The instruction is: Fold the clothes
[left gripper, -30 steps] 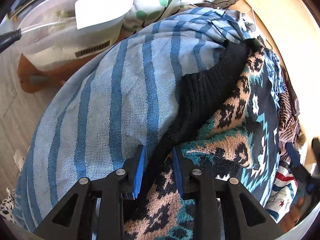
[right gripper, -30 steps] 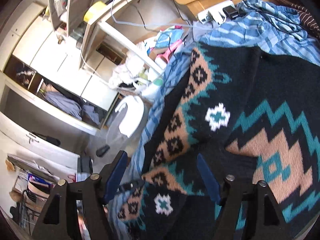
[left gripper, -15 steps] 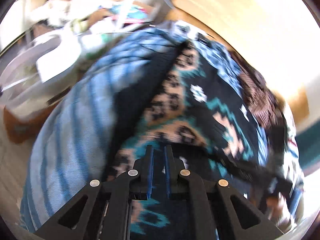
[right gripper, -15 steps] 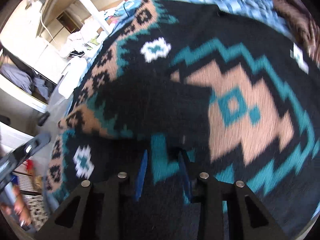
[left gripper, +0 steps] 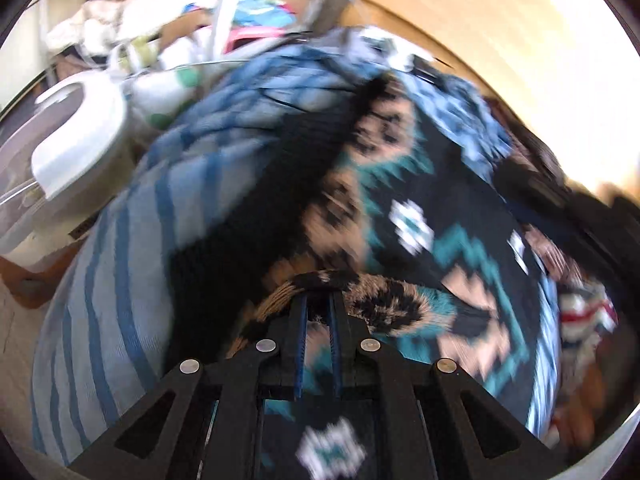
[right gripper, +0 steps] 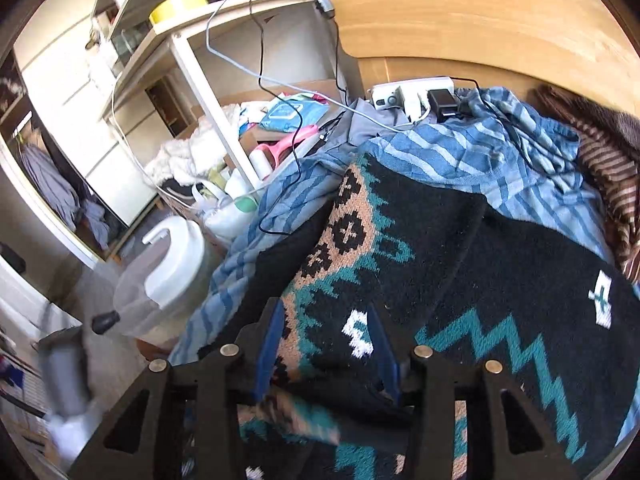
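The left gripper [left gripper: 319, 304] clamps the patterned sweater [left gripper: 432, 216], its folded edge blurred. The right gripper [right gripper: 326, 320], jaws just reopening, straddles sweater fabric; whether it grips is unclear.

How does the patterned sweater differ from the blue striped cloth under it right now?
The patterned sweater is black knit with teal and tan zigzags; the blue striped cloth is thin and pale with blue stripes. The sweater lies on top, the cloth beneath. The left gripper pinches the sweater, not the cloth. Both are rumpled.
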### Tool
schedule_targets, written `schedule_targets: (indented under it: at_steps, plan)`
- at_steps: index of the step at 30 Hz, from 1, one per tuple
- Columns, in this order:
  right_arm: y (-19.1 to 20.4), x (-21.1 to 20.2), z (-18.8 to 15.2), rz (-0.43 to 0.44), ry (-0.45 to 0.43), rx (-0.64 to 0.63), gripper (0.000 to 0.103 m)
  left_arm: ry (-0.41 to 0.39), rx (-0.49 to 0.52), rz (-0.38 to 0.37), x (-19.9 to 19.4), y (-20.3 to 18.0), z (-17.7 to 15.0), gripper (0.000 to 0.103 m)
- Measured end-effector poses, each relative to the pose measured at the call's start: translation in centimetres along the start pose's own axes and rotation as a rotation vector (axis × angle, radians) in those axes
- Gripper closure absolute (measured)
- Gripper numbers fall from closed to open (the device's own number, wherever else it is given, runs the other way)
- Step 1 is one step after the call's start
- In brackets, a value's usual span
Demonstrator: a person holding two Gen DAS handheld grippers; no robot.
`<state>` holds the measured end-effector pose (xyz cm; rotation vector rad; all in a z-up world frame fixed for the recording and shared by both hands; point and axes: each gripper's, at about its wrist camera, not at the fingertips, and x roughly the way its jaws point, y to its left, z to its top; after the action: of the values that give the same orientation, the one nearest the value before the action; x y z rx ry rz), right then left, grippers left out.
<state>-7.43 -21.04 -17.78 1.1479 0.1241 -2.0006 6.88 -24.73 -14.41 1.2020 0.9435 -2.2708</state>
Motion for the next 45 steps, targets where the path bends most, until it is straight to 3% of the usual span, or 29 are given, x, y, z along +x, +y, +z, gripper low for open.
schedule_targets:
  at_steps: [3, 6, 8, 12, 14, 18, 22, 25, 27, 28, 29, 34, 40, 45]
  plan:
    - [-1.1, -1.9, -1.9, 0.037, 0.028, 0.034, 0.038, -0.020, -0.134, 0.010, 0.9, 2.2, 1.3, 0.093]
    - [-1.6, -2.1, -4.4, 0.036, 0.072, 0.013, 0.037, -0.022, -0.248, 0.065, 0.8, 4.3, 1.7, 0.093]
    - [-1.7, -1.3, -5.5, 0.022, 0.106, 0.001, 0.036, -0.020, -0.307, 0.023, 0.0, 5.5, 1.2, 0.093]
    - [-1.4, 1.7, -6.3, 0.030, 0.199, -0.001, 0.032, -0.018, -0.279, -0.038, -3.0, 5.7, -0.6, 0.093]
    - [-0.9, 3.3, -6.5, 0.040, 0.238, -0.007, 0.020, 0.011, -0.224, -0.043, -4.5, 5.5, -1.9, 0.092]
    - [-0.4, 6.4, -8.5, 0.024, 0.349, 0.000, 0.018, 0.100, -0.161, -0.030, -6.7, 5.7, -5.1, 0.092]
    - [0.4, 5.6, -9.7, -0.002, 0.330, -0.063, 0.017, 0.159, -0.272, -0.119, -7.8, 8.5, -8.4, 0.092]
    - [-0.1, 4.9, -9.4, 0.007, 0.361, -0.057, 0.018, 0.136, -0.330, -0.158, -8.9, 10.7, -9.8, 0.091]
    - [-0.8, 4.2, -8.5, 0.006, 0.348, -0.034, 0.018, 0.115, -0.353, -0.192, -9.7, 11.8, -10.3, 0.064]
    - [-1.2, 3.9, -7.9, 0.008, 0.334, -0.022, 0.018, 0.097, -0.362, -0.209, -10.0, 12.3, -10.4, 0.033]
    - [-1.6, 3.7, -7.3, 0.010, 0.321, -0.009, 0.018, 0.076, -0.366, -0.222, -10.4, 12.7, -10.6, 0.022]
    - [-2.4, 3.6, -4.6, 0.036, 0.268, 0.041, 0.018, 0.049, -0.319, -0.183, -11.2, 12.8, -10.7, 0.023]
    - [-3.7, 6.0, -0.8, 0.039, 0.207, 0.130, 0.020, 0.091, -0.191, -0.090, -9.9, 10.6, -10.7, 0.024]
    - [-3.6, 9.3, 2.0, -0.040, 0.222, 0.113, 0.023, 0.085, -0.135, -0.010, -9.3, 9.3, -10.7, 0.024]
